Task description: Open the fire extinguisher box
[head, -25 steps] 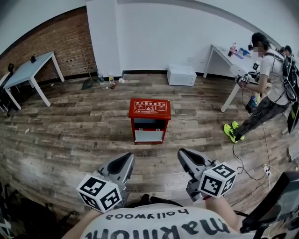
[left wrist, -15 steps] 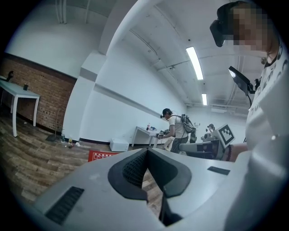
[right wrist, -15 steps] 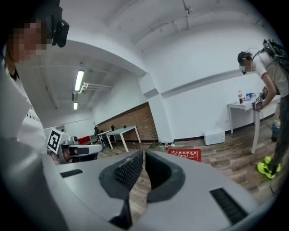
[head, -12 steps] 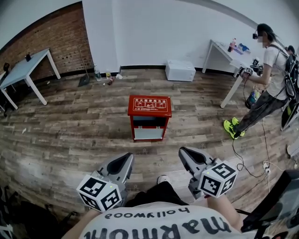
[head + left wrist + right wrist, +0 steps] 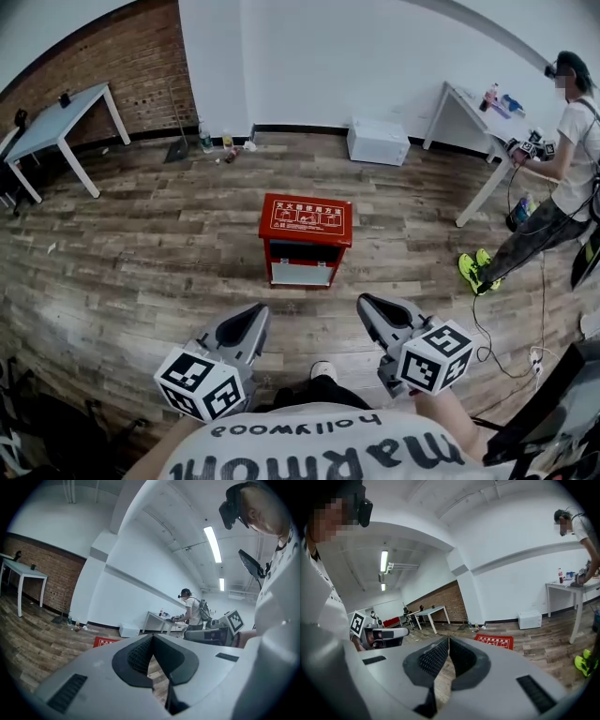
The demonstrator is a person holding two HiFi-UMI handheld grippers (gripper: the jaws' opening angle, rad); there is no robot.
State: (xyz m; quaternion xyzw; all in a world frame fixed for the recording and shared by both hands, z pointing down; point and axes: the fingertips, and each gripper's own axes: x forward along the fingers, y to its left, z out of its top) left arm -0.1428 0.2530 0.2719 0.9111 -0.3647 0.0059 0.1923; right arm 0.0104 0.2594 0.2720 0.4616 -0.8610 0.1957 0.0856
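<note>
Both shut, empty: L gripper (image 5: 257, 311), R gripper (image 5: 365, 304); red box (image 5: 305, 225) apart

Red box (image 5: 305, 219), brown plank floor (image 5: 141, 244)

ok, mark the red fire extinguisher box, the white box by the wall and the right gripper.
red fire extinguisher box (image 5: 306, 219): head view, middle of its red top.
white box (image 5: 379, 142): head view, middle of the box.
right gripper (image 5: 362, 302): head view, front tip, where its shut jaws meet.

Fire extinguisher box (image 5: 306, 217) glossy red metal; floor (image 5: 141, 272) matt wood planks; side wall (image 5: 141, 66) rough brick.
</note>
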